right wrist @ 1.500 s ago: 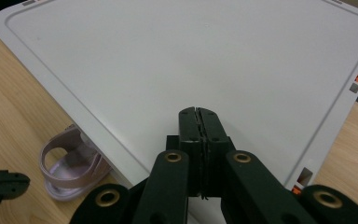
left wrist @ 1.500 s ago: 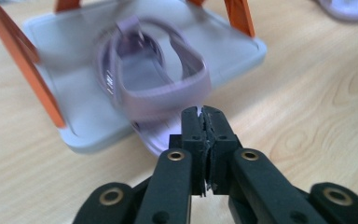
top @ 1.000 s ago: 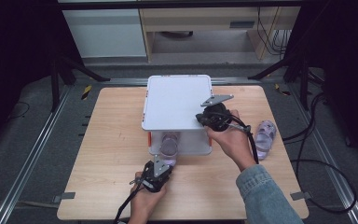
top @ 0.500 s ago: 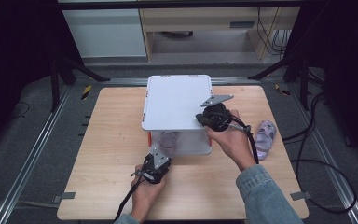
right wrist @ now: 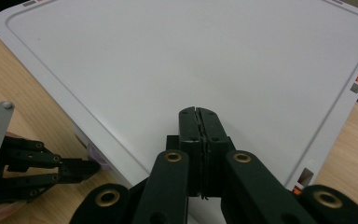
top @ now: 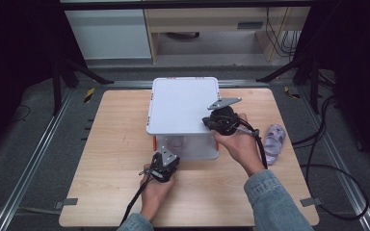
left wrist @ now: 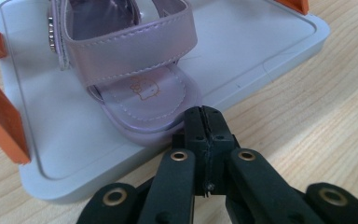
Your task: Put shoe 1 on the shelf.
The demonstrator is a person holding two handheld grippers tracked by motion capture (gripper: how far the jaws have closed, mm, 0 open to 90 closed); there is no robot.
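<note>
A white two-level rack has a flat top panel (top: 183,103) (right wrist: 191,56) and a lower tray (left wrist: 261,42), joined by orange posts (left wrist: 0,121). A lilac sandal (left wrist: 135,60) (top: 175,143) lies on the lower tray, toe toward me. My left gripper (left wrist: 204,114) (top: 169,155) is shut and empty, its tips right at the sandal's toe edge; I cannot tell if they touch. My right gripper (right wrist: 199,114) (top: 206,121) is shut and empty, over the top panel near its right front corner. The left gripper (right wrist: 86,167) also appears under the panel's edge in the right gripper view.
A second lilac sandal (top: 273,140) lies on the wooden table (top: 106,159) to the right of the rack, beyond the right hand. Cables trail from both grippers toward the table's near edge. Metal rails run along both sides of the table.
The left hand has moved forward toward the rack, bringing its shut jaws up to the sandal's toe. The right hand and the rack have stayed put.
</note>
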